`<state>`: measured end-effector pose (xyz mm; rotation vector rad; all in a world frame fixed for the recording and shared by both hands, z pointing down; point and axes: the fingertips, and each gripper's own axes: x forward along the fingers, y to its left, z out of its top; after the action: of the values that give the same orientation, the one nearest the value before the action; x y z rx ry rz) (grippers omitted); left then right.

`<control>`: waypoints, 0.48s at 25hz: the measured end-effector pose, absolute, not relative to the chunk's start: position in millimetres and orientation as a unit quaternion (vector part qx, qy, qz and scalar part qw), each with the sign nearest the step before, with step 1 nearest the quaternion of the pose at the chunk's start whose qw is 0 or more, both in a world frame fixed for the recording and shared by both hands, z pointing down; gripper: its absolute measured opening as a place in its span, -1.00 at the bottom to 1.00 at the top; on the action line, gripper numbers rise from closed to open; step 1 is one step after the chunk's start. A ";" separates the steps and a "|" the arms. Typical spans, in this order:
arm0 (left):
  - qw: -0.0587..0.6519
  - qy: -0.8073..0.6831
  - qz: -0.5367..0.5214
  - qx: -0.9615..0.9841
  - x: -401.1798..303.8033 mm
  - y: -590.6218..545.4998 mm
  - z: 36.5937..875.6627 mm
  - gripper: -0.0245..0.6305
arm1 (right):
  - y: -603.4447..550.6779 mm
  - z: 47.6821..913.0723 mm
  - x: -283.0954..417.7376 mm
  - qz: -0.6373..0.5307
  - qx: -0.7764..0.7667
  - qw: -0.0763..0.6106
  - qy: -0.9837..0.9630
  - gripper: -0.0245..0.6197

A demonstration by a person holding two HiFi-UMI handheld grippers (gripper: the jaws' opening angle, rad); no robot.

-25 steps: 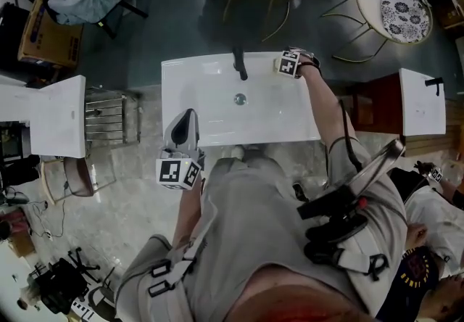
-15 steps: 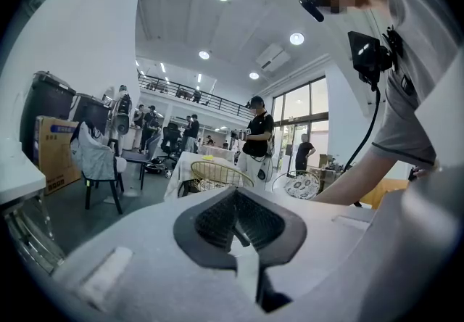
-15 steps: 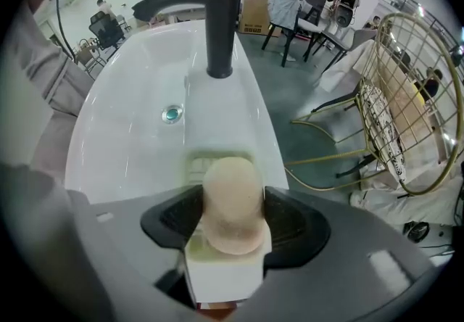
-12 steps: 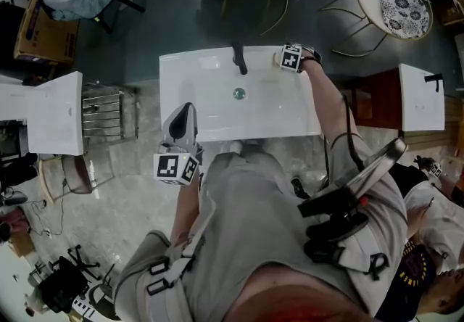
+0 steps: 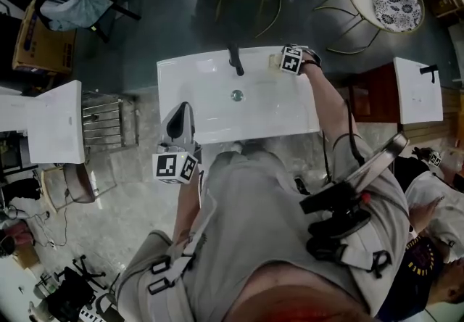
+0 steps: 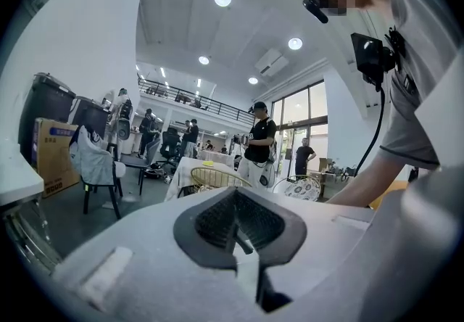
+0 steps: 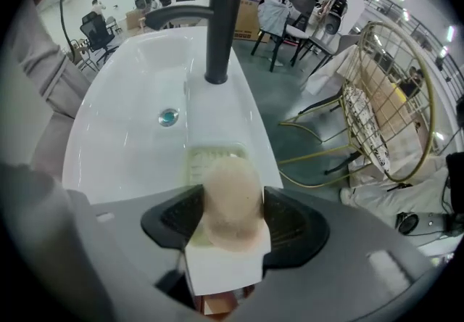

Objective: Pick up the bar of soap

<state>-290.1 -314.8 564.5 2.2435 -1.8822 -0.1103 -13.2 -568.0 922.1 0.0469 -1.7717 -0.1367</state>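
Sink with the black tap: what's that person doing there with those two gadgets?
A person stands at the white sink with a gripper in each hand. The right gripper has its jaws closed on the bar of soap, right at the soap dish on the back ledge beside the black tap. The left gripper is shut and empty, held by the sink's front edge.

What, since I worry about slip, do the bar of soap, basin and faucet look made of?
The bar of soap looks like a pale beige, matte, waxy solid with rounded edges. The basin is glossy white, likely glazed ceramic, given its bright reflections. The faucet is matte black, probably coated metal, with little shine.
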 end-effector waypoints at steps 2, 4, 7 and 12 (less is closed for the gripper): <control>0.102 -0.637 -0.042 0.763 -288.4 -317.2 561.4 -0.93 | -571.6 909.2 -11.3 -0.060 0.038 0.618 -0.783 -0.11; 0.099 -0.633 -0.047 0.766 -285.4 -319.4 558.5 -0.93 | -574.1 893.6 -10.5 -0.061 0.057 0.601 -0.795 -0.11; 0.093 -0.626 -0.055 0.773 -278.3 -321.5 550.8 -0.93 | -575.9 861.4 -9.6 -0.058 0.096 0.566 -0.817 -0.11; 0.077 -0.611 -0.069 0.785 -266.5 -329.8 533.1 -0.93 | -580.9 794.4 -6.5 -0.067 0.169 0.505 -0.844 -0.11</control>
<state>-266.5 -329.8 533.1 2.3510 -1.8301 -0.2077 -6.5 -580.9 794.4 0.4080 -2.0359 -0.1622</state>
